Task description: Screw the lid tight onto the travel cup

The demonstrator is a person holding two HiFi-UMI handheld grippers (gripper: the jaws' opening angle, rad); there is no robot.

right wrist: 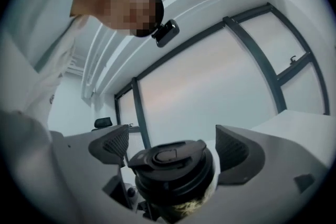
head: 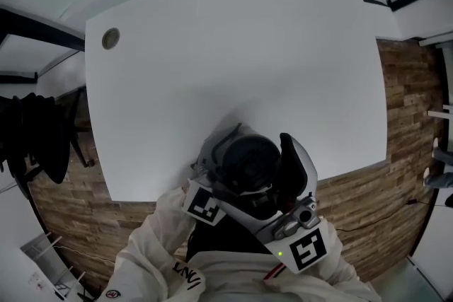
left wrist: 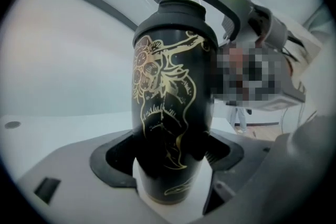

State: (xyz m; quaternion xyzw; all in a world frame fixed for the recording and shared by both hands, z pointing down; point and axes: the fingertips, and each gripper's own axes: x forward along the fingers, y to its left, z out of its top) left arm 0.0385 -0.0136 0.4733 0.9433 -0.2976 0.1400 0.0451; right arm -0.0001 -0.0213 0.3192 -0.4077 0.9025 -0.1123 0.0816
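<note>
Left gripper (left wrist: 170, 164) clamps the black travel cup (left wrist: 170, 92) — right gripper (right wrist: 172, 147) pinches its lid (right wrist: 167, 161).

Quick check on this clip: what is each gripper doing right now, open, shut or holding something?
Left gripper: shut on the travel cup, low on its body.
Right gripper: shut on the lid, as far as its view shows.

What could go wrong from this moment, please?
The left gripper clamps the travel cup low on its body, so twisting could tilt it. The jaws of the right gripper flank the lid, but firm contact is unclear; they may slip. This happens at the table edge, where a drop could go off.
</note>
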